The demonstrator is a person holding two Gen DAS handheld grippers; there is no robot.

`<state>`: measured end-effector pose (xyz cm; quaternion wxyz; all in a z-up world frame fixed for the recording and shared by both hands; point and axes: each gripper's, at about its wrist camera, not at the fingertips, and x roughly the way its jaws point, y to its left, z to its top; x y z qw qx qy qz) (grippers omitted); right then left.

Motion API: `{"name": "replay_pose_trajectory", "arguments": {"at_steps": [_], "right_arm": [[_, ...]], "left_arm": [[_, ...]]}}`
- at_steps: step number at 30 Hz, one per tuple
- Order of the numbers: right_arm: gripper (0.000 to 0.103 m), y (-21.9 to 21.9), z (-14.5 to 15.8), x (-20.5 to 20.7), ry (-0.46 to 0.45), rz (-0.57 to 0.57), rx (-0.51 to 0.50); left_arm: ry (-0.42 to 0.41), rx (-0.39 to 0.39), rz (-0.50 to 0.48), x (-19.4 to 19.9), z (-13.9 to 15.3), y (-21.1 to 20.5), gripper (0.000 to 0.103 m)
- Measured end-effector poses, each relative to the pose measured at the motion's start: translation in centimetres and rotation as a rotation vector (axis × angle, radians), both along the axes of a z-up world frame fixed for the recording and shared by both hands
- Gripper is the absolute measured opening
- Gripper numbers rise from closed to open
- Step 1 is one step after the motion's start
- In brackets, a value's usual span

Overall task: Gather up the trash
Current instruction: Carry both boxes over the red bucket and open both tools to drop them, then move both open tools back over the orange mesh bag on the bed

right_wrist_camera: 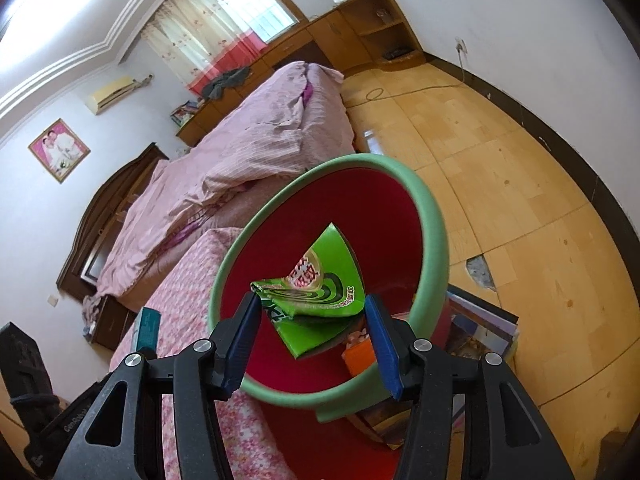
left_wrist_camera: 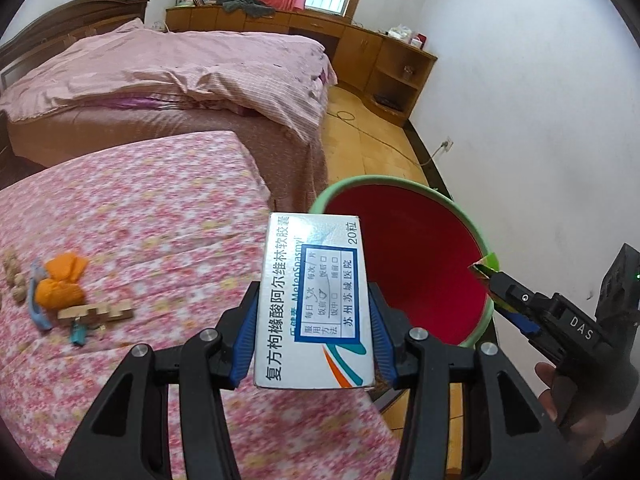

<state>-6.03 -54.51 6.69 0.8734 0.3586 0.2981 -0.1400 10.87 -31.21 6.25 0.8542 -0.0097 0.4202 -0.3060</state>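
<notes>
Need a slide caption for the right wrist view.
Right gripper holds a green wrapper over the green-rimmed red bin beside the bed.

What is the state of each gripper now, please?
Left gripper: closed on the white medicine box.
Right gripper: holding the green wrapper over the red bin.

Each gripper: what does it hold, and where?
Left gripper: white cardboard medicine box, clamped across its long sides. Right gripper: crumpled green foil wrapper, by its side edges.
</notes>
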Motion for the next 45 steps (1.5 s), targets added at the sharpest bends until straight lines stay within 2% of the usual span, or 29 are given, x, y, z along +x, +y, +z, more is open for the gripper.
{"name": "replay_pose_trajectory", "arguments": {"at_steps": [3, 6, 16, 20, 23, 34, 45], "right_arm": [[0.057, -0.7, -0.1, 0.2, 0.011, 0.002, 0.004], [0.063, -1.5, -0.2, 0.1, 0.010, 0.007, 0.016], [0.063, -2.6, -0.3, -1.1, -0.006, -0.014, 0.017], [0.063, -2.8, -0.5, -1.4, -0.011, -0.017, 0.032], [0.063, -2.8, -0.4, -1.5, -0.020, -0.016, 0.037], [0.063, -1.2, 0.4, -2.3, -0.053, 0.002, 0.030], [0.063, 1.5, 0.4, -2.0, -0.062, 0.041, 0.035]], "left_arm": [[0.010, 0.004, -0.012, 0.0, -0.1, -1.2, 0.050], [0.018, 0.004, -0.029, 0.2, -0.4, -2.3, 0.050], [0.011, 0.039, -0.100, -0.3, -1.1, -5.8, 0.050], [0.012, 0.049, -0.112, -0.2, -1.3, -6.3, 0.057], [0.010, 0.047, -0.107, -0.1, -1.3, -6.3, 0.058], [0.025, 0.030, -0.052, -0.4, -0.8, -3.7, 0.058], [0.005, 0.029, 0.054, -0.2, -0.1, 1.9, 0.058]]}}
